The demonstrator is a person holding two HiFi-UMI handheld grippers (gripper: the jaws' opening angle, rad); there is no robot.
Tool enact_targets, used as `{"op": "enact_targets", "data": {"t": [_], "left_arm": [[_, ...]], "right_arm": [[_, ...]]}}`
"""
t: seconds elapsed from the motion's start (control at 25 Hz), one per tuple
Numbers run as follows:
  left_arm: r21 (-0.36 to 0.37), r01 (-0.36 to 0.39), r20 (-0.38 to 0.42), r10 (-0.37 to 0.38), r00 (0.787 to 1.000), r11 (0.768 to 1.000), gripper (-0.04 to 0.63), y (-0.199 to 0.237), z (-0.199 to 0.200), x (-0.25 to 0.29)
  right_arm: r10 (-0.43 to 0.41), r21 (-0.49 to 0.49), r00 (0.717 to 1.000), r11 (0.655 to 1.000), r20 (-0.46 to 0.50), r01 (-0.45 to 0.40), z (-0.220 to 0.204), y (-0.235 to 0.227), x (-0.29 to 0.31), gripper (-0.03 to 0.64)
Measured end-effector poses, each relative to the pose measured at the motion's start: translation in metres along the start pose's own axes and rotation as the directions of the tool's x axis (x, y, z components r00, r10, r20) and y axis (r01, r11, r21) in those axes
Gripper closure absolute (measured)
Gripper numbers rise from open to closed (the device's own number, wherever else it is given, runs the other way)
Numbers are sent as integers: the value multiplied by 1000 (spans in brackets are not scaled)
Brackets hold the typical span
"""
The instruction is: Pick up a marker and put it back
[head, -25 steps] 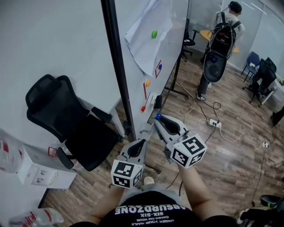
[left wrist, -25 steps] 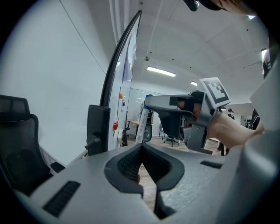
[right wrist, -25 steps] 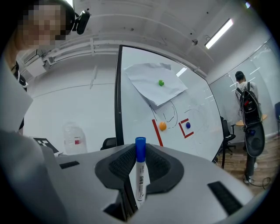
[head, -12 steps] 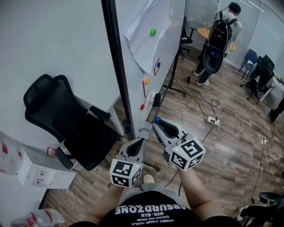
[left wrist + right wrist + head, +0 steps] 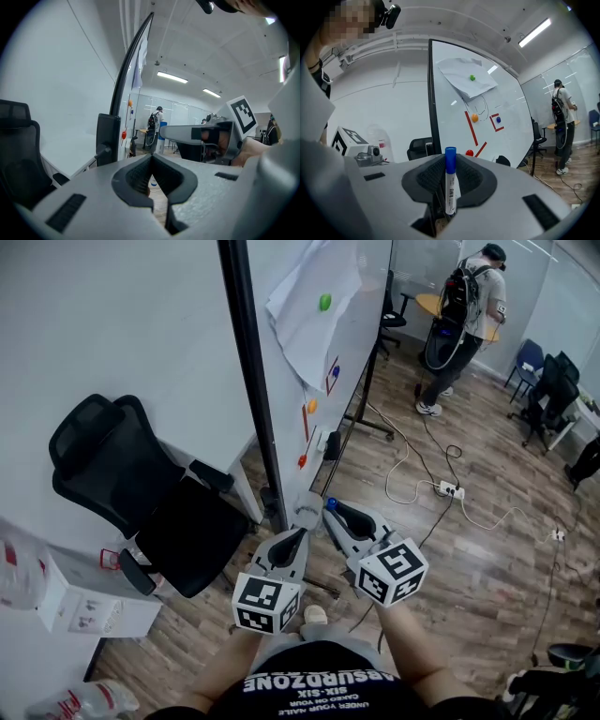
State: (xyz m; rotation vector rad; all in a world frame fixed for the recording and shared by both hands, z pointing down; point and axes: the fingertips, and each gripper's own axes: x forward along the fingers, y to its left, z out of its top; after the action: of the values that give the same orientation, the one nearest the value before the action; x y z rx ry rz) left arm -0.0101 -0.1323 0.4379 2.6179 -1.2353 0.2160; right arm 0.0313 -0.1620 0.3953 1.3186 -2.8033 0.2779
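Note:
A white marker with a blue cap [image 5: 450, 180] stands upright between the jaws of my right gripper [image 5: 450, 190], which is shut on it. In the head view the blue cap [image 5: 330, 504] shows at the tip of the right gripper [image 5: 334, 514], a short way out from the lower edge of the whiteboard [image 5: 309, 343]. My left gripper [image 5: 298, 523] is beside it on the left, jaws together with nothing between them. In its own view the left gripper [image 5: 152, 185] points along the whiteboard's black edge frame [image 5: 125, 89].
The whiteboard [image 5: 487, 117] carries a sheet of paper [image 5: 466, 77], coloured magnets and red lines. A black office chair [image 5: 131, 488] stands at the left. Cables and a power strip [image 5: 448, 489] lie on the wood floor. A person with a backpack [image 5: 464, 306] stands at the far right.
Both grippers have drifted slightly down and back from the whiteboard, the marker still held. The person with the backpack has walked farther away.

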Motion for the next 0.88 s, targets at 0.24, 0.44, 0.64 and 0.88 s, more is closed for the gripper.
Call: {"op": "enact_targets", "data": {"t": [0.24,0.44,0.64,0.88], "left_arm": [[-6,1,0,-1,1000,1000,592,0,-1,-2],[-9,5,-2,-5,1000,1000,592,-3,-3,-4],[-12,8,-6,-8,1000,1000,592,-5,-6,-5],[-14,11,-20,-11,1000,1000,592,-9,-13,-5]], "right_arm": [[-16,20,999,1000,-34,17,-19,2,-6,554],[-40,47,998,998,-44,42,-32,2,-12,554],[-77,60,995,995,-58,80,-45,0,-19,554],[-119,76,990,989,-80,125,-59,-1,-28,554]]}}
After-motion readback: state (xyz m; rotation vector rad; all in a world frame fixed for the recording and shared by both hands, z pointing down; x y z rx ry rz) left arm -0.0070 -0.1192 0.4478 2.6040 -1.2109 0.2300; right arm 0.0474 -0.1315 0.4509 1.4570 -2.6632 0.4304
